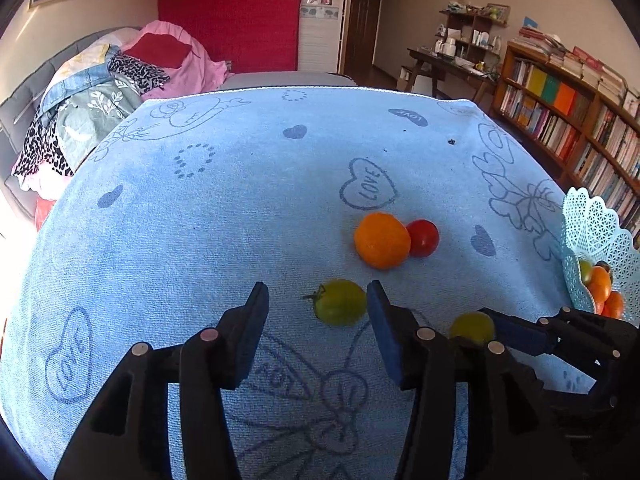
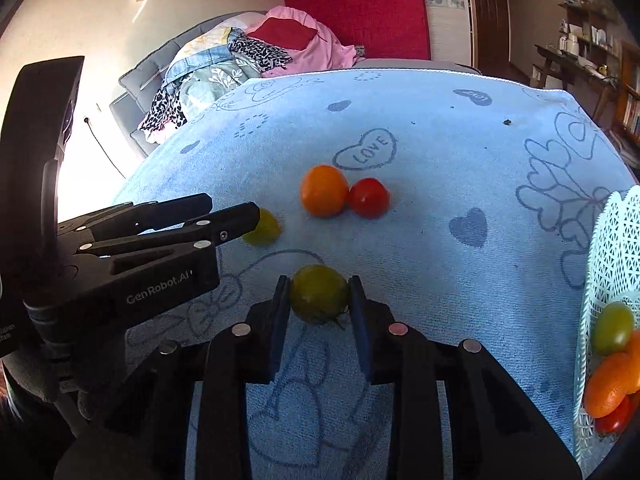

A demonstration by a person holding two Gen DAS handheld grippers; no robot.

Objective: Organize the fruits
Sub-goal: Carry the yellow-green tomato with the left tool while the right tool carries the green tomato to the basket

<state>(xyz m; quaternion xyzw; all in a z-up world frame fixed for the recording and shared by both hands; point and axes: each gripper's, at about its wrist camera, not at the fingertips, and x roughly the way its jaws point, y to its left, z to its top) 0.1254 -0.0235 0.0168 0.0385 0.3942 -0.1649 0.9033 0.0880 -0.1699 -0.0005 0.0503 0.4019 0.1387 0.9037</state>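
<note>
My right gripper (image 2: pixel 319 294) is shut on a green tomato (image 2: pixel 319 293), low over the blue towel (image 2: pixel 420 240); that tomato also shows in the left wrist view (image 1: pixel 472 327). My left gripper (image 1: pixel 318 302) is open, with a second green tomato (image 1: pixel 340 301) lying between its fingertips near the right one; it also shows in the right wrist view (image 2: pixel 263 227). An orange tomato (image 1: pixel 382 240) (image 2: pixel 324 191) and a red tomato (image 1: pixel 423 237) (image 2: pixel 369 197) touch each other further back. A pale blue lattice basket (image 1: pixel 592 236) (image 2: pixel 612 256) at the right holds several tomatoes.
The towel (image 1: pixel 240 208) covers the table. A sofa with piled clothes (image 1: pixel 100 96) stands behind on the left. A bookshelf (image 1: pixel 568 120) and a desk (image 1: pixel 448 64) stand on the right.
</note>
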